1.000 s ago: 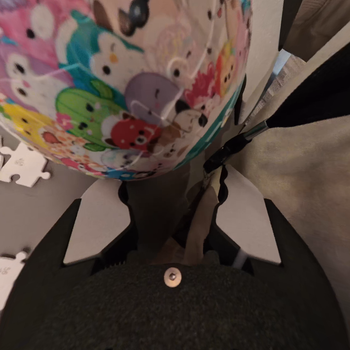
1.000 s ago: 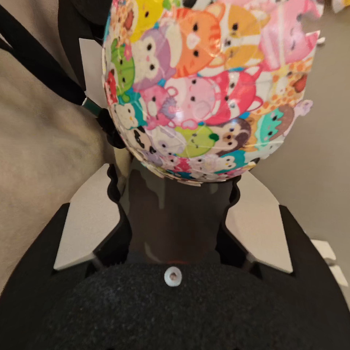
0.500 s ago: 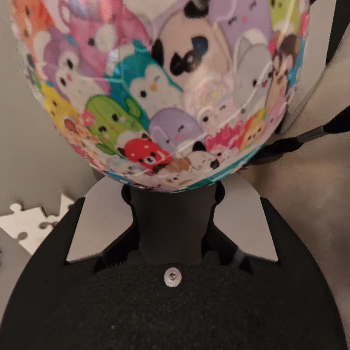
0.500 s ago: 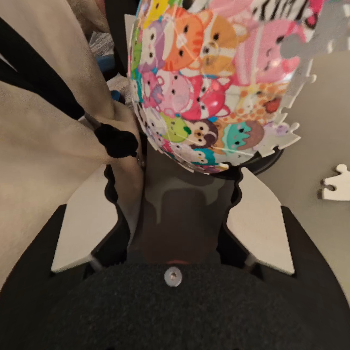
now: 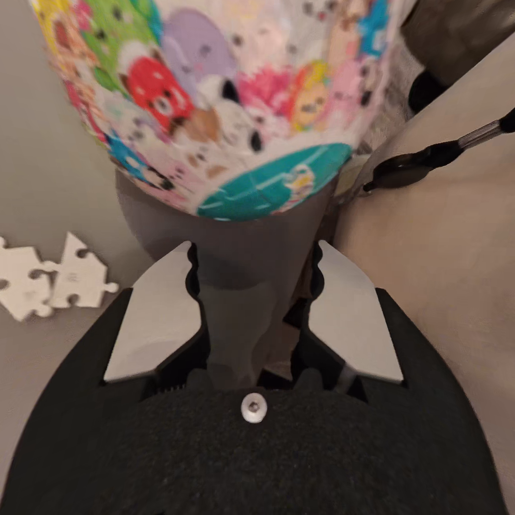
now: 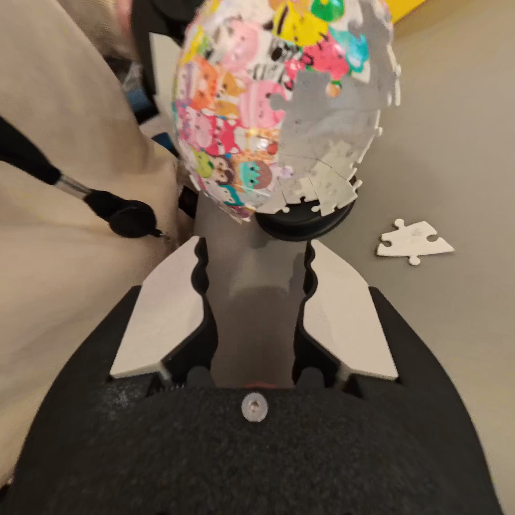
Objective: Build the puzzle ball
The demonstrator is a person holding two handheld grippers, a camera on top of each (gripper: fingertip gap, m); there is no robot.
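Sitting on a black stand [image 6: 303, 225] on the bench [image 6: 446, 334]: half-built puzzle ball [image 6: 250, 111]. Hovering just short, gaping apart, gripping nothing: left tongs [image 5: 255, 267], right tongs [image 6: 255, 259]. Lying nearby: loose white pieces [image 5: 75, 278].

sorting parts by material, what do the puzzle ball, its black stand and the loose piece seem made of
Puzzle ball: looks like thin rigid plastic, since the curved pieces hold a hollow shell; printed outside is glossy with highlights, inside matt grey-white.
Black stand: probably moulded plastic, smooth with a soft sheen.
Loose piece: same look as the ball's pieces, plain white back up, matt; plastic or card cannot be settled.
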